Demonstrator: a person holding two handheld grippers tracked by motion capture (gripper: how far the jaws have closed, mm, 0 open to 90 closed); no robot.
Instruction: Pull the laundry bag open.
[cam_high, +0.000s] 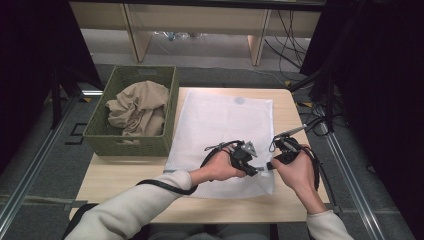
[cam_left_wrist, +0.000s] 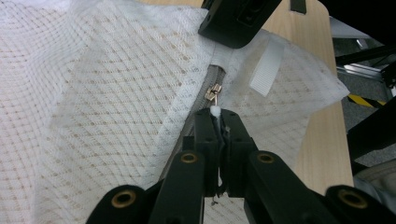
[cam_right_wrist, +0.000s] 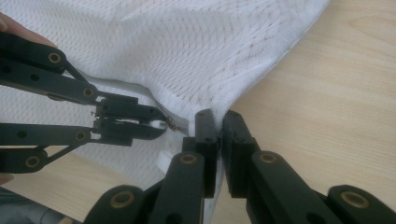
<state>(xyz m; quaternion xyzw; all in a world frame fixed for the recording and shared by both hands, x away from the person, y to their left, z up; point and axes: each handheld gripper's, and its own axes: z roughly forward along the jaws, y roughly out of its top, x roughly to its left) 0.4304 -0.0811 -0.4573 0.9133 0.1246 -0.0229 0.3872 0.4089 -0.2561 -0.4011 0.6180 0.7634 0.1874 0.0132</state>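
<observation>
Pale wooden surface (cam_high: 125, 175), seen from the high view against a grey floor, with shelf legs and cables at the far side.

Item: white mesh laundry bag (cam_high: 220, 135), laid flat across the middle and right of the surface, its near right corner between the two hands.

Item: green woven basket (cam_high: 131, 145), on the far left of the surface, just beside the bag; crumpled beige cloth (cam_high: 139, 107) is held inside it.

Item: left hand-held gripper (cam_high: 260, 171), at the bag's near right part. In the left gripper view (cam_left_wrist: 218, 122) its jaws are seen closed on a small white tab at the metal zip slider (cam_left_wrist: 213, 92), on a grey zip tape; this detail is too small to be made out from the high view. A white loop tag (cam_left_wrist: 266, 65) is seen beside the zip's end.

Item: right hand-held gripper (cam_high: 270, 165), meeting the left one tip to tip. In the right gripper view (cam_right_wrist: 218, 122) its jaws are seen pinched shut on the bag's fabric edge at the corner, the mesh being drawn up into a peak; bare wood is shown to its right.
</observation>
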